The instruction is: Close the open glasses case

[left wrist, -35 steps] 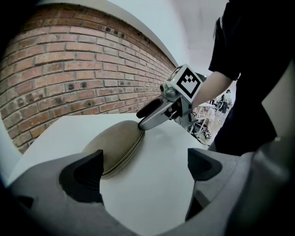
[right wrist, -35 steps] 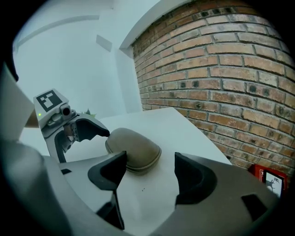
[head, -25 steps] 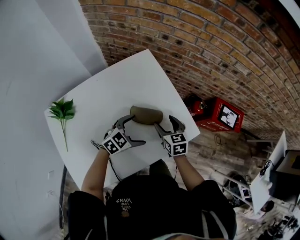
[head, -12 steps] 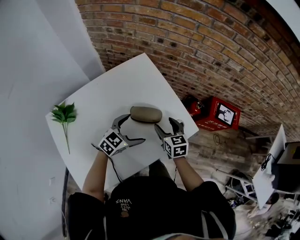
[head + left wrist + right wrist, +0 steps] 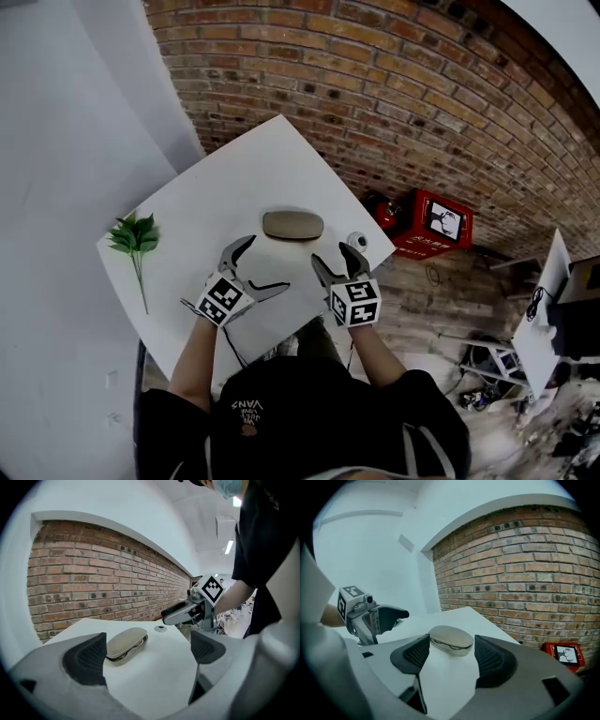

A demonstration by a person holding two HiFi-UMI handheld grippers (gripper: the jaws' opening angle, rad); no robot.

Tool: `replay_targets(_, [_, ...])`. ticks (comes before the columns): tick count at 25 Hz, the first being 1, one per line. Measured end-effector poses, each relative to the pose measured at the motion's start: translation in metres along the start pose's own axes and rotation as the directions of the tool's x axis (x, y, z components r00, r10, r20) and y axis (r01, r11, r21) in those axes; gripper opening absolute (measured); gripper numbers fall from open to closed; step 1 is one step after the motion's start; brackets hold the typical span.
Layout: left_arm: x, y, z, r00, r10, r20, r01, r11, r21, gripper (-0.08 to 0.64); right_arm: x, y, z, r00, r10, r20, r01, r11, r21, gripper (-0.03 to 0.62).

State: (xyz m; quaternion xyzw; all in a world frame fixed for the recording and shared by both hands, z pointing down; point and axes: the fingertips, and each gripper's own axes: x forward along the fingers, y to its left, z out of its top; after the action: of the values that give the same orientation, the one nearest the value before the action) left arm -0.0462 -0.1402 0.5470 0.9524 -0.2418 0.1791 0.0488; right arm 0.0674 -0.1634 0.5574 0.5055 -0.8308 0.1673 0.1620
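Observation:
The tan oval glasses case point(image 5: 292, 225) lies on the white table point(image 5: 244, 178), its lid down over the base. A thin dark gap shows along the seam of the case point(image 5: 125, 641), and in the right gripper view something inside the case point(image 5: 451, 639) shows through it. My left gripper point(image 5: 262, 264) is open just short of the case on its left. To the right of the case, my right gripper point(image 5: 335, 255) is open as well. Neither touches it. In their own views, the left gripper point(image 5: 147, 651) and right gripper point(image 5: 447, 656) hold nothing.
A green plant sprig point(image 5: 136, 239) lies at the table's left edge. A small round object point(image 5: 356, 240) sits near the right corner. A red box point(image 5: 433, 221) stands on the floor by the brick wall point(image 5: 394, 84). A white wall lies to the left.
Both grippers have drawn back from the case toward the person, leaving it free on the table. The case itself stays in place.

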Motion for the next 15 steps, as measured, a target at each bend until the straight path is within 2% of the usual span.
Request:
replay_targets(4, [-0.020, -0.009, 0.009, 0.999, 0.029, 0.034, -0.030, 0.999, 0.024, 0.566, -0.019, 0.011, 0.004, 0.999, -0.027, 0.046, 0.025, 0.999, 0.027, 0.287])
replay_targets(8, [-0.038, -0.023, 0.020, 0.997, 0.027, 0.070, -0.031, 0.998, 0.061, 0.547, -0.037, 0.024, 0.006, 0.995, -0.052, 0.086, 0.048, 0.998, 0.047, 0.275])
replay_targets(15, [-0.071, -0.043, 0.026, 0.989, 0.024, 0.144, -0.033, 0.998, 0.061, 0.426, -0.068, 0.050, 0.010, 0.984, -0.094, 0.151, 0.084, 0.994, 0.071, 0.258])
